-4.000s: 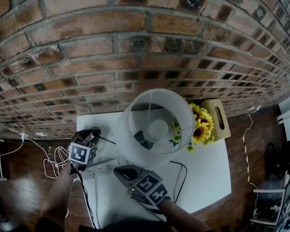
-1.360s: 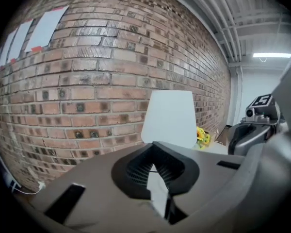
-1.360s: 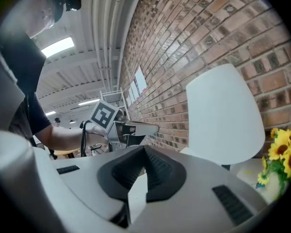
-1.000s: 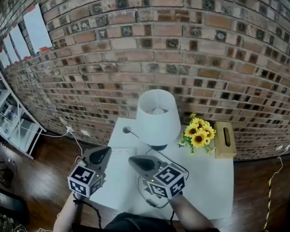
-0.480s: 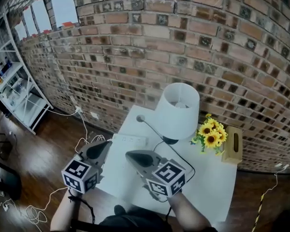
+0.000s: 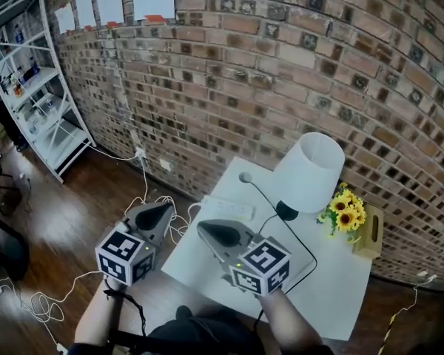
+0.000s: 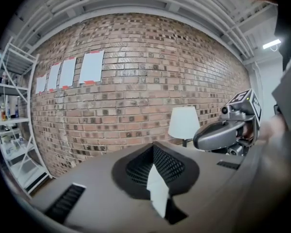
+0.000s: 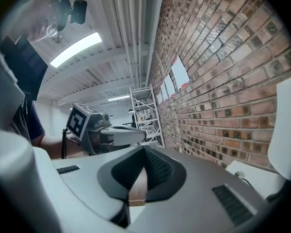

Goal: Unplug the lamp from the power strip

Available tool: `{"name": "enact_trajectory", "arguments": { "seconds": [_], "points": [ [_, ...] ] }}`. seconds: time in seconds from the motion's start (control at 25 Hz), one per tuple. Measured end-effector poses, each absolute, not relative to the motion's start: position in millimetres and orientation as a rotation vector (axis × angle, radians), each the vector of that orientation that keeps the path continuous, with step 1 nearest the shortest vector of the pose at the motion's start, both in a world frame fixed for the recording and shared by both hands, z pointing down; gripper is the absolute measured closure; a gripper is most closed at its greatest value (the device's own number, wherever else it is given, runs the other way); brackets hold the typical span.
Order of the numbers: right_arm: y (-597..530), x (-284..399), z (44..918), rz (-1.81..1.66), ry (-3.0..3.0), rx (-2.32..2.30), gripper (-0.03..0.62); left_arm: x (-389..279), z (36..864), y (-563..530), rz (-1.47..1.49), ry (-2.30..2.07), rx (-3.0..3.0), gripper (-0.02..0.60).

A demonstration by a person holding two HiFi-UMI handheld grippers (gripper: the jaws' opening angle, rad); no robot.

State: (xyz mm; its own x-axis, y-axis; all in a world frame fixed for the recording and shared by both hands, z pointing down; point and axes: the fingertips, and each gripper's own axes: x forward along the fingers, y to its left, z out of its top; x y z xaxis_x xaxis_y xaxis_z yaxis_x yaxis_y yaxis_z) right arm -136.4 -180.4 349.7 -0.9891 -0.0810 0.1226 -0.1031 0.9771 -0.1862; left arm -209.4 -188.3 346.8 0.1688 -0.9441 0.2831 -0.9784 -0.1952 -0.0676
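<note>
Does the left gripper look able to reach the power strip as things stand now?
Probably yes. The left gripper hangs off the left edge of the table, apart from the power strip, with only bare tabletop between them.

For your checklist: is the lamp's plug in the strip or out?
Out: the plug lies on the table, apart from the strip.

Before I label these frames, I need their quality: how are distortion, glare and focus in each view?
Head view: fisheye bends the courses of the brick wall, yet the lamp and white table look sharp and evenly lit. Left gripper view: black vignetted corners, bowed wall lines, lamp small but clear. Right gripper view: the ceiling light strip is blown out white; the near bricks look stretched.
</note>
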Motion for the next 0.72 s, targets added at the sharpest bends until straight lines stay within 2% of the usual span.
{"name": "enact_trajectory", "arguments": {
  "seconds": [0.36,0.72],
  "points": [
    [-134,-200,346,0.244,-2.97,0.1,0.594,-266,347,-144,0.267,-1.867,2.278,0.563],
    [-107,-218,359,0.24,-2.914,0.092,0.594,-300,360,-128,-0.01,-1.861,2.151,0.563]
  ]
}}
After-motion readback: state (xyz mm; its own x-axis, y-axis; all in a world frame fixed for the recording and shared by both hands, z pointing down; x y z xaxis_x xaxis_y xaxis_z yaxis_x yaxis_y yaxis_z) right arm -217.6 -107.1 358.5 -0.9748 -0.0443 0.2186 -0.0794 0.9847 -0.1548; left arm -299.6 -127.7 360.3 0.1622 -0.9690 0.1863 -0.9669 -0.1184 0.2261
